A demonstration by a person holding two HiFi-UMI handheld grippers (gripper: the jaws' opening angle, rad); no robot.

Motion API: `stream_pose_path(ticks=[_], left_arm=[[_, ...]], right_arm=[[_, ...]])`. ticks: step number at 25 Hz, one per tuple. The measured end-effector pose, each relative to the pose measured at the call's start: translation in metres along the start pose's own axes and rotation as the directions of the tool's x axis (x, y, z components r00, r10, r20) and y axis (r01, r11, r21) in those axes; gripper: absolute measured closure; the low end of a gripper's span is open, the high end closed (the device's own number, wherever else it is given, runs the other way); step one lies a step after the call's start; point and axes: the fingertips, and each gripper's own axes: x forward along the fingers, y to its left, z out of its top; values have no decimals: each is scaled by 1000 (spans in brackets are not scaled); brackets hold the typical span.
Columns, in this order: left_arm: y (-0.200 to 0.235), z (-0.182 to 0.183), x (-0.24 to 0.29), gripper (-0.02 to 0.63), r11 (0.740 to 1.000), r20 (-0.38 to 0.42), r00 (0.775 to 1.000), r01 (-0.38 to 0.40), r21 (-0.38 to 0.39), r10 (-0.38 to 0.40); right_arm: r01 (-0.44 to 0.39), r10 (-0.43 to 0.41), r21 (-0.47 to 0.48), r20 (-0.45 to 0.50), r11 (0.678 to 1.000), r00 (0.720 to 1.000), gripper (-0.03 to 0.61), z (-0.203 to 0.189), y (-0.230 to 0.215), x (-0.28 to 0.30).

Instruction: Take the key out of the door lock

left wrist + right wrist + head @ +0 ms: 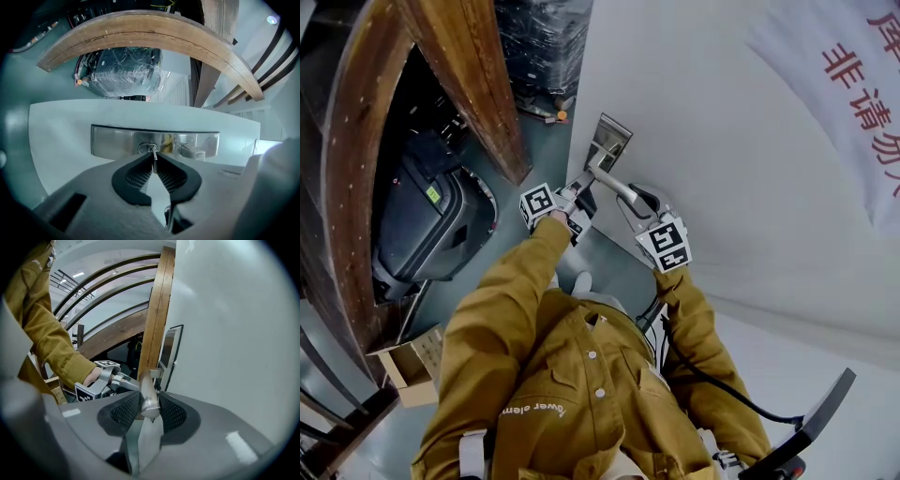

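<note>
A steel lock plate sits on the white door. In the left gripper view a small silver key sticks out of the keyhole in the plate. My left gripper is shut on the key, its black pads pinching the thin blade. The silver door handle juts out from the plate, and my right gripper is shut on the handle's end. In the head view both grippers meet just below the plate, the left gripper on the left and the right gripper on the right.
A curved wooden beam runs close to the door's left edge. A dark machine and a cardboard box stand on the floor to the left. A plastic-wrapped pallet lies beyond. A banner with red print hangs on the right.
</note>
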Motion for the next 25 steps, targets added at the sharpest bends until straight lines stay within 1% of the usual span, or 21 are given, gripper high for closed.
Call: stream_pose_path(ticks=[1,3,5,6,10,12,17,19,21,22,23,24,25], left_arm=[[0,-1,0,591,1000,-4,1000,-6,-1,6],[5,-1,-3,592,999,-10,999,-44,-7,44],[8,-2,-5,592,997,-9,997,-74,-37,74],[9,-2,-5,592,996,-10,997,-75,-45,74],[2,-3,-14,592,999,-14,999,-38,-19,38],[0,-7,-25,594,999,-21,999,-39,-5,39],[-21,-12,-60,594,1000,-18,1000,-2,20,2],[-34,-14,-72,594,998,-18,1000,-4,58,5],[-54,-20,-79,594,993,-32,999,-9,114,13],[-69,-23,-81,594,989,-44,999,-2,147,9],[-80,-26,-84,592,981,-54,998,-15,196,26],[-84,-26,-90,592,962,-61,995,-62,266,81],[-84,-26,-97,592,931,-62,987,-120,346,151]], right_arm=[[4,-4,0,-3,1000,1000,442,0,0,0],[12,-12,-5,-10,1000,1000,442,-2,-1,0],[19,-19,-13,-14,1000,1000,440,-2,-1,0],[20,-20,-14,-16,1000,1000,440,-1,-1,1],[16,-16,-14,-25,1000,1000,440,-1,1,2],[13,-13,-8,-26,1000,1000,440,-1,1,1],[19,-19,5,-21,1000,1000,440,-1,2,1],[28,-27,15,-21,1000,999,438,-2,1,1],[39,-38,25,-18,999,999,436,-1,1,1],[44,-44,30,-15,999,999,435,0,1,1],[48,-48,38,-12,998,999,434,1,1,2],[51,-51,48,-12,998,999,432,1,1,2],[54,-53,60,-15,997,998,430,2,1,2]])
